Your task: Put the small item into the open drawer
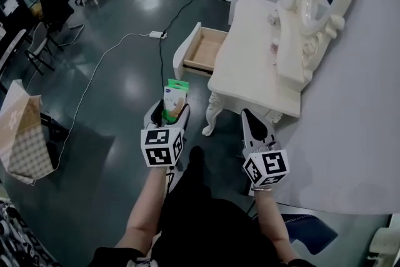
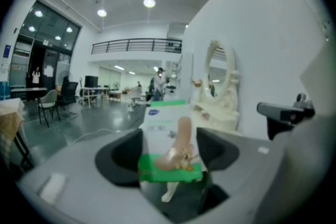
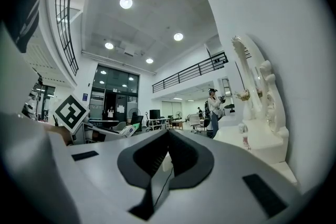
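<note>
Clamped in the left claw (image 2: 170,160), the small packet (image 2: 169,134) sits well short of the counter's (image 1: 250,65) pulled-out drawer (image 1: 201,52), delivery not yet done; the right claw (image 3: 167,160) is closed, empty.

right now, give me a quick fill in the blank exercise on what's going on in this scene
1. The small green and white package is held by the ____ hand-held gripper.
2. The drawer of the white dressing table stands ____, and the package is not in it yet.
3. The right hand-held gripper has its jaws ____, with nothing between them.

Missing words: left; open; shut
</note>
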`<state>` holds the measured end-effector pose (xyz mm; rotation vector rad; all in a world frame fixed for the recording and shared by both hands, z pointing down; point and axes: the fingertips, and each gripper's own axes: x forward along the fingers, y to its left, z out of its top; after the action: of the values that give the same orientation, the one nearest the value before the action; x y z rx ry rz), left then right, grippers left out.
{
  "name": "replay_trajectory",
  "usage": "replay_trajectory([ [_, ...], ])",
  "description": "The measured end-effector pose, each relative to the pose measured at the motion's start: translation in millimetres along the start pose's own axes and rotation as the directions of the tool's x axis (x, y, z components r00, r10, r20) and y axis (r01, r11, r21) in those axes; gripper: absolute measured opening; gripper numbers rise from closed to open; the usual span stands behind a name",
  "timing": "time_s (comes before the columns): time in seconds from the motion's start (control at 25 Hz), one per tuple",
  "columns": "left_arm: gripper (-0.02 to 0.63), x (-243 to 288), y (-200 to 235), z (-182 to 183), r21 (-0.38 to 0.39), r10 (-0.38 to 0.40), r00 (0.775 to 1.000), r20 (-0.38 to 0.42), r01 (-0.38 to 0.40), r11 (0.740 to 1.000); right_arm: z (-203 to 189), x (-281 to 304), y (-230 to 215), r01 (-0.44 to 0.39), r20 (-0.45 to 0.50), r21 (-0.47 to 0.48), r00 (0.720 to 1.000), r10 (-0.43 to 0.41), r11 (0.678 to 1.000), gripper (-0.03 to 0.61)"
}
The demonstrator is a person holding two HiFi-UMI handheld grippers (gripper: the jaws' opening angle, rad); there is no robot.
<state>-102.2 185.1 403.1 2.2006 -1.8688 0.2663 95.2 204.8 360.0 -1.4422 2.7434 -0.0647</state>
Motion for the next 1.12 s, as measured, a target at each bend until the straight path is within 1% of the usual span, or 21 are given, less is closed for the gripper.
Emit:
replay_trajectory([
  [0.16,0.328,15,5,7,0.002,-0.006,1.0,0.008,0.006,1.0,1,14,-8,0.012,0.002,0.0,1.0,-0.012,1.0,-0.003],
  [0.48,0.328,61,25,17,0.005,-0.008,1.0,0.002,0.008,1.0,-1,62,-19,-0.001,0.001,-0.002,1.0,0.001,1.0,-0.003],
  [0.8,0.328,121,59,34,0.005,-0.012,1.0,0.001,0.012,1.0,-2,134,-37,-0.008,-0.004,-0.012,1.0,0.008,1.0,-0.003],
  [1.12,0.328,187,83,57,0.006,-0.04,0.999,-0.002,0.04,0.999,1,198,-62,0.028,-0.015,-0.018,1.0,-0.028,0.999,-0.003],
])
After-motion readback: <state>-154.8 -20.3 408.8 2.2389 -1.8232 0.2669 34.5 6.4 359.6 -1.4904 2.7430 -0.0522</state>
